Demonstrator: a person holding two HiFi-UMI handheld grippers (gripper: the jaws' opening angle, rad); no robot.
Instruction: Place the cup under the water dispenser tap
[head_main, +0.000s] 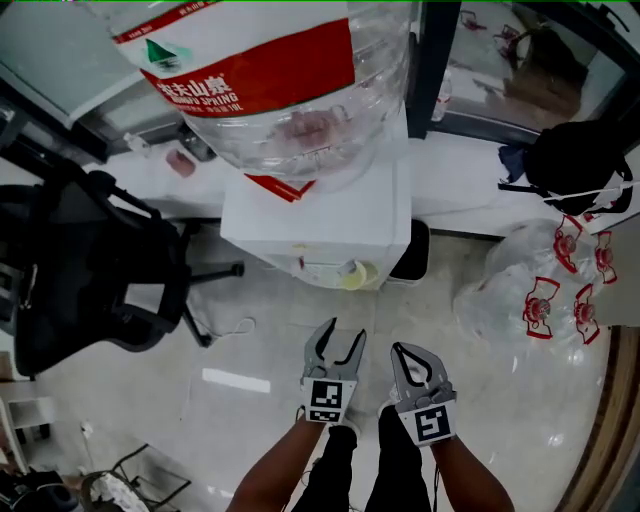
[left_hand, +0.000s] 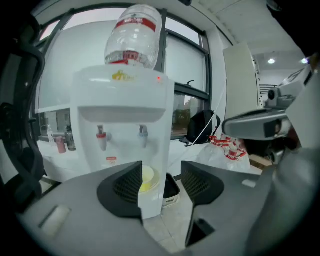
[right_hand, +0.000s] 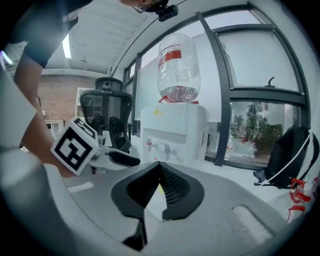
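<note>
Pale floor tiles (head_main: 240, 340) lay below me, and both claws hung over them, well short of the machine. My left gripper (head_main: 342, 335) stood about half open with nothing between its jaws. My right gripper (right_hand: 160, 170) had its tips together, and it too held nothing.

Past them, the cup (head_main: 352, 274), a pale yellowish one, sat in the recess at the front of the water dispenser (head_main: 330, 215). From the left gripper view it looked to be roughly beneath the blue tap (left_hand: 143, 134), with the red tap (left_hand: 101, 136) off to one side. I judged the placing itself done, leaving only a check of the alignment. If the cup needed a nudge, I would have to reach in low with the open left claw, staying clear of the tap levers above it.

A dark bin (head_main: 412, 255) stood just beside the dispenser's base. An office chair (head_main: 90, 270) crowded the left approach, and plastic bags (head_main: 530, 295) lay on the floor to the right. Farther off, a black backpack (head_main: 580, 160) rested on the window ledge, and the big water bottle (head_main: 290, 80) towered on top.
</note>
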